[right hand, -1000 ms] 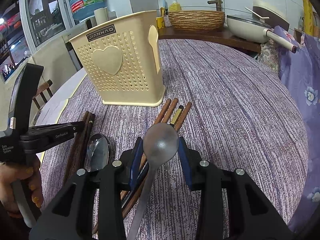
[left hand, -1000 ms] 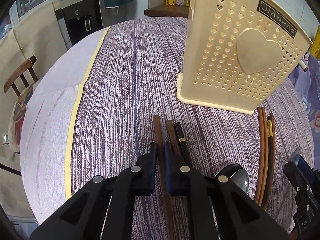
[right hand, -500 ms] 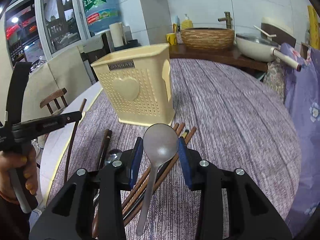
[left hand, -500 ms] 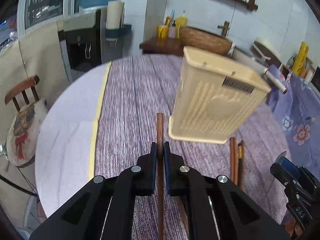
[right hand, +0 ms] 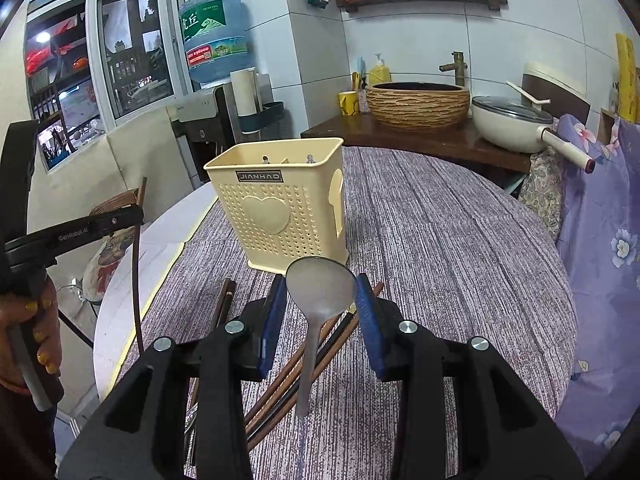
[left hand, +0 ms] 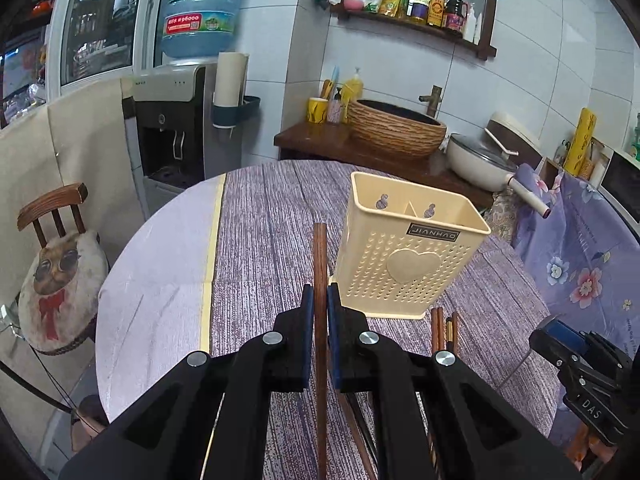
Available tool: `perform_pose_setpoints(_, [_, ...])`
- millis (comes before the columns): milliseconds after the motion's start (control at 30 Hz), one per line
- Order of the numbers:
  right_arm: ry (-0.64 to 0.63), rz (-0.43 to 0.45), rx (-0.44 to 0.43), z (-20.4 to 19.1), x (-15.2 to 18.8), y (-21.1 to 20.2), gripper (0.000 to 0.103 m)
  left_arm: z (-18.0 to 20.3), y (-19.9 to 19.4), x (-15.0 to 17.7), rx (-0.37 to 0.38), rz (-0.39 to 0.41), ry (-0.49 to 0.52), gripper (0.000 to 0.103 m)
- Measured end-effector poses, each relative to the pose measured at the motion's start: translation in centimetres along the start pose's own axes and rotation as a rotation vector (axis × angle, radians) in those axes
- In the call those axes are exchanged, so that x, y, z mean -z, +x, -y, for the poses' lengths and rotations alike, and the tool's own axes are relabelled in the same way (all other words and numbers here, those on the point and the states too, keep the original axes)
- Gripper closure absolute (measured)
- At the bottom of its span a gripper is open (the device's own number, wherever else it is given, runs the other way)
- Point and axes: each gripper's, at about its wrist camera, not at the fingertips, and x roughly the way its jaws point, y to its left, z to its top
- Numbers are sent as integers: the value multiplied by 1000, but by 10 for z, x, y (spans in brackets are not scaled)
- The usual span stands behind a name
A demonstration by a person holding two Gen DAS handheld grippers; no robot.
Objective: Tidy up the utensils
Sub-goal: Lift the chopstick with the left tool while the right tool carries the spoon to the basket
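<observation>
My left gripper (left hand: 319,300) is shut on a brown wooden chopstick (left hand: 319,256) and holds it in the air, left of the cream utensil holder (left hand: 404,264). My right gripper (right hand: 321,292) is shut on a metal spoon (right hand: 320,288), bowl between the pads, raised above the table in front of the holder (right hand: 280,208). The left gripper (right hand: 132,216) and its chopstick (right hand: 136,280) show at the left of the right wrist view. More chopsticks (right hand: 304,360) lie on the purple tablecloth (right hand: 440,260) below.
A second group of chopsticks (right hand: 222,308) lies to the left. A chair with a cat cushion (left hand: 60,268) stands left of the round table. Behind it are a water dispenser (left hand: 176,128), a counter with a woven basin (left hand: 396,128) and a pan (left hand: 480,160).
Both grippers have risen well above the table with their loads. The left lifted the chopstick off the cloth; the holder now looks smaller and its open top shows.
</observation>
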Motion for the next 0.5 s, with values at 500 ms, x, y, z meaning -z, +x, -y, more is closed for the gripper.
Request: perform_pose_setpoints(500, [-16, 24, -73, -10, -33, -10, 67, -13, -24, -20, 38, 50, -9, 95])
